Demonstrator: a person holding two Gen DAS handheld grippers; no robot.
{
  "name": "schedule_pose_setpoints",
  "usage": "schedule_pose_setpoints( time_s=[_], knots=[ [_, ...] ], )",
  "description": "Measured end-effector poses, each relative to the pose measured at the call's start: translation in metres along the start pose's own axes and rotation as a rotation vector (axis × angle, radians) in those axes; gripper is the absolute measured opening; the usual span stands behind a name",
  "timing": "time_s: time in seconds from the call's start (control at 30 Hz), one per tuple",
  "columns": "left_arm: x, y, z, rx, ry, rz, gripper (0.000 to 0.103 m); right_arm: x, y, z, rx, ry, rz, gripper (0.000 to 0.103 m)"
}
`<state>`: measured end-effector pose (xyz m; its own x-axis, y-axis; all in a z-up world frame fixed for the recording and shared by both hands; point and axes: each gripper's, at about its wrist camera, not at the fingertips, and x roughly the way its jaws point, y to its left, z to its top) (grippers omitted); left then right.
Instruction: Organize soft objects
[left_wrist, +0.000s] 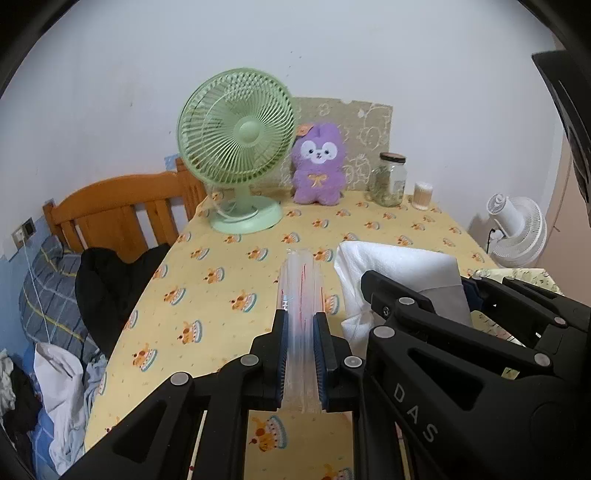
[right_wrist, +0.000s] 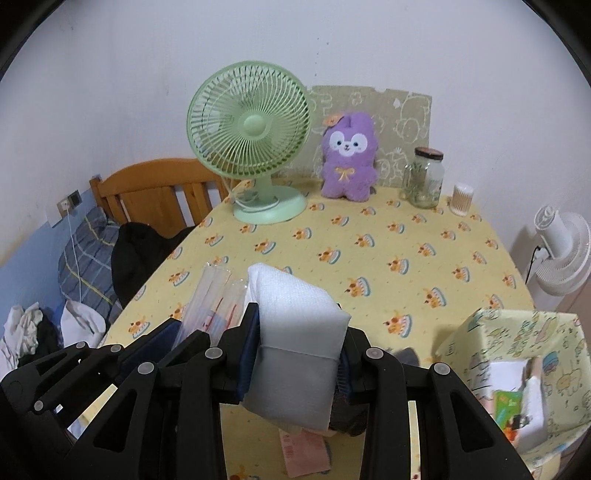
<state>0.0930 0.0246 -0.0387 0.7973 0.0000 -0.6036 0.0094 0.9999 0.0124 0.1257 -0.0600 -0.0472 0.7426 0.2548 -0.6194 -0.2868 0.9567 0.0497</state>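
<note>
My left gripper (left_wrist: 300, 321) is shut on a clear plastic sleeve of straws (left_wrist: 301, 291) and holds it above the yellow tablecloth (left_wrist: 221, 266). My right gripper (right_wrist: 299, 317) is shut on a white soft pack of tissues (right_wrist: 295, 325), held just right of the left one. The pack shows in the left wrist view (left_wrist: 399, 269), and the straw sleeve in the right wrist view (right_wrist: 214, 295). A purple plush toy (right_wrist: 349, 158) sits upright at the table's back. A patterned fabric box (right_wrist: 517, 362) with items inside stands at the front right.
A green desk fan (right_wrist: 251, 144) stands at the back left, a glass jar (right_wrist: 424, 177) and a cotton-swab tub (right_wrist: 461, 199) at the back right. A pink paper (right_wrist: 306, 450) lies under my right gripper. A bed with clothes (left_wrist: 55, 332) is at the left, a white fan (right_wrist: 561, 254) at the right.
</note>
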Motion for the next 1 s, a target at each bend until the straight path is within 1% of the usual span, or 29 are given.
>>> schedule_pose_setpoints(
  time_s=[0.27, 1.0],
  knots=[
    [-0.011, -0.023, 0.011, 0.037, -0.032, -0.027, 0.011, -0.023, -0.021, 0.004, 0.028, -0.043, -0.030, 0.039],
    [-0.023, -0.097, 0.026, 0.121, -0.102, -0.158, 0.011, -0.074, -0.094, -0.002, 0.106, -0.129, -0.152, 0.039]
  ],
)
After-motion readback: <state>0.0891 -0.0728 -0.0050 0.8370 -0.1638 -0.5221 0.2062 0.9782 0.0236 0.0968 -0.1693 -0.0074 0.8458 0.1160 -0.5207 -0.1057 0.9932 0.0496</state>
